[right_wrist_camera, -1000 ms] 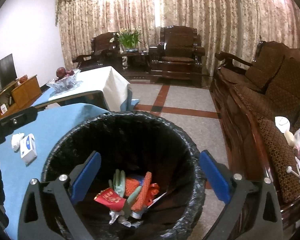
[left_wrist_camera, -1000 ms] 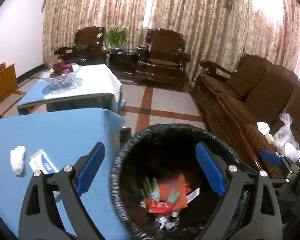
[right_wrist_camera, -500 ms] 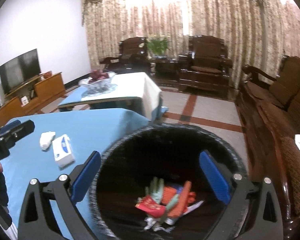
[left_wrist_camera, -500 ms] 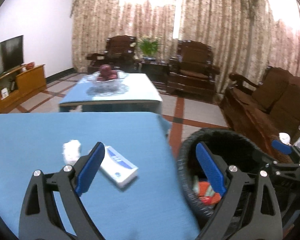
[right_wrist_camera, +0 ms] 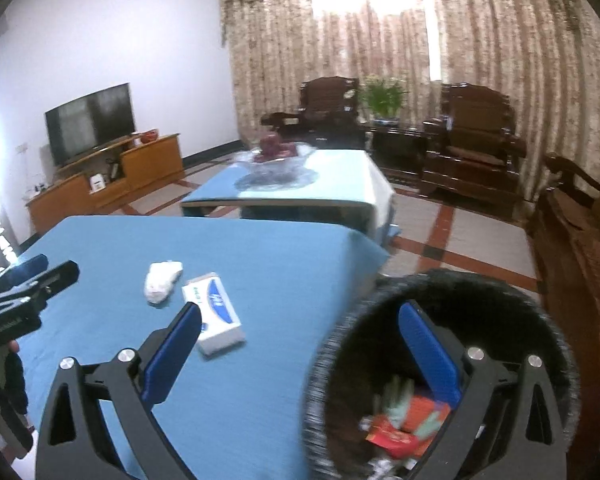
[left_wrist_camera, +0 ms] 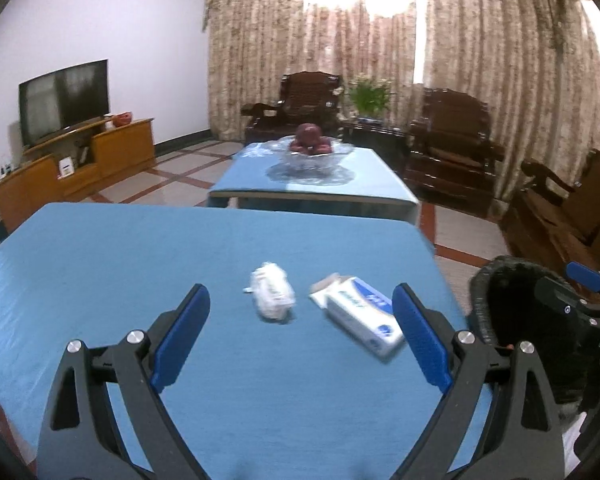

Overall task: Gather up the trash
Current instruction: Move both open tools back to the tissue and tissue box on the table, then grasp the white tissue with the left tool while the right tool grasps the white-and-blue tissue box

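Observation:
A crumpled white tissue (left_wrist_camera: pixel 272 297) and a white-and-blue box (left_wrist_camera: pixel 360 315) lie on the blue table (left_wrist_camera: pixel 140 264). My left gripper (left_wrist_camera: pixel 300 338) is open and empty, hovering just in front of both. The tissue (right_wrist_camera: pixel 162 282) and the box (right_wrist_camera: pixel 216 312) also show in the right wrist view. My right gripper (right_wrist_camera: pixel 300 350) is open and empty, straddling the table's right edge and the black bin (right_wrist_camera: pixel 444 376). The bin holds red packets and green gloves. In the left wrist view the bin (left_wrist_camera: pixel 512 304) stands to the right, partly hidden by the right gripper.
A second blue table (left_wrist_camera: pixel 320 184) with a glass fruit bowl (left_wrist_camera: pixel 310 152) stands behind. Dark wooden armchairs (left_wrist_camera: pixel 448 152) and a sofa (left_wrist_camera: pixel 572 216) line the back and right. A TV (left_wrist_camera: pixel 64 100) on a wooden cabinet (left_wrist_camera: pixel 72 168) is at the left.
Both grippers have swung left from over the bin toward the blue table. The tissue and box now sit between the left fingers. Both stayed open.

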Available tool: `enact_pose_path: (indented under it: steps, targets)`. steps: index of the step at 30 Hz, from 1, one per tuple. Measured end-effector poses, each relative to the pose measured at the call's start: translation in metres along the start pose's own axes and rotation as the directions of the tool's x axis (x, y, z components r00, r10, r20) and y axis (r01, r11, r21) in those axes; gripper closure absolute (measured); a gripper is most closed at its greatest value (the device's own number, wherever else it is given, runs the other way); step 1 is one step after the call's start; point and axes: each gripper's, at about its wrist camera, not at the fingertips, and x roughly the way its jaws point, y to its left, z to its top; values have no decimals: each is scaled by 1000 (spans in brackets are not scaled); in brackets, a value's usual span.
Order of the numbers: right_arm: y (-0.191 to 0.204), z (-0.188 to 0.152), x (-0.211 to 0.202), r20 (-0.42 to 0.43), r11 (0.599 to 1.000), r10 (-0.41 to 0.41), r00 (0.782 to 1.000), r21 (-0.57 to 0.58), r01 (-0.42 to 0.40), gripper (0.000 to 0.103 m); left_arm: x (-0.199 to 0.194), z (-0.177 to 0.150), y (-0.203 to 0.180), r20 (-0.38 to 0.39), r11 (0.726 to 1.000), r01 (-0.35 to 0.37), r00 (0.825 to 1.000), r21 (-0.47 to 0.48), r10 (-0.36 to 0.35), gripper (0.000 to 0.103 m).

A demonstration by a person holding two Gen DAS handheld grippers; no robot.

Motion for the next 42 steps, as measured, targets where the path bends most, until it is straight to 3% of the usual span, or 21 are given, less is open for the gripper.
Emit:
enact_pose_path:
  steps: [6, 16, 24, 29, 37, 42]
  targets:
    - [46, -10, 47, -43, 996, 78, 996, -33, -79, 6, 19, -8, 32, -21, 999, -42, 999, -26, 41, 13]
    - [80, -31, 114, -115, 992, 91, 989, -80, -100, 7, 54, -30, 69, -83, 995, -89, 993, -37, 85, 13]
    - [83, -39, 154, -225, 991, 78, 971, -91, -101, 21, 78, -42, 83, -133, 993, -106, 986, -56, 98, 13]
    - [77, -41, 164, -284, 991, 91, 954, -71, -116, 35, 86, -43, 79, -144, 993, -101, 985, -57, 92, 13]
    - [76, -44, 164, -298, 990, 102, 949, -63, -126, 38, 94, -47, 74, -162, 994, -90, 984, -61, 79, 13]
    - [69, -37, 160, -260, 996, 64, 964, -43, -77, 39, 101, -46, 70, -164, 995, -81, 984, -63, 69, 13]
